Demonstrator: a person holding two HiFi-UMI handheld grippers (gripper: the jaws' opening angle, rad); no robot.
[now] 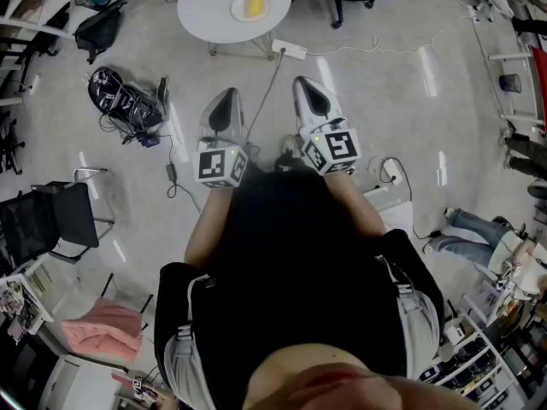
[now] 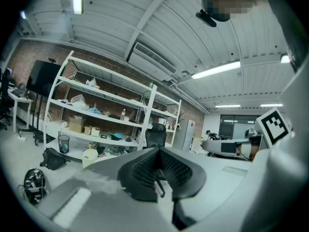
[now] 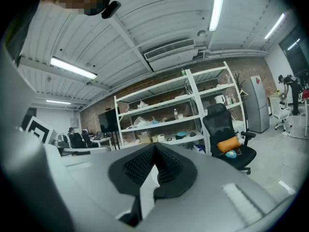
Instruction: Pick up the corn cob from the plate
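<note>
In the head view a yellow corn cob (image 1: 255,1) lies on a white plate (image 1: 238,11) on a small round white table (image 1: 209,15) at the top of the picture. My left gripper (image 1: 225,99) and right gripper (image 1: 308,90) are held side by side at waist height, pointing level toward the table and well short of it. Both are shut with nothing between their pads. The left gripper view shows its jaws (image 2: 157,151) closed at the tip, and the right gripper view shows the same (image 3: 154,149). Neither gripper view shows the corn or the table.
A white power strip (image 1: 289,49) and its cable lie on the floor just before the table. A black bag (image 1: 98,31) and a tangle of cables (image 1: 124,101) lie to the left. A black chair (image 1: 51,220) stands at the left, and white shelves (image 2: 96,115) line the far wall.
</note>
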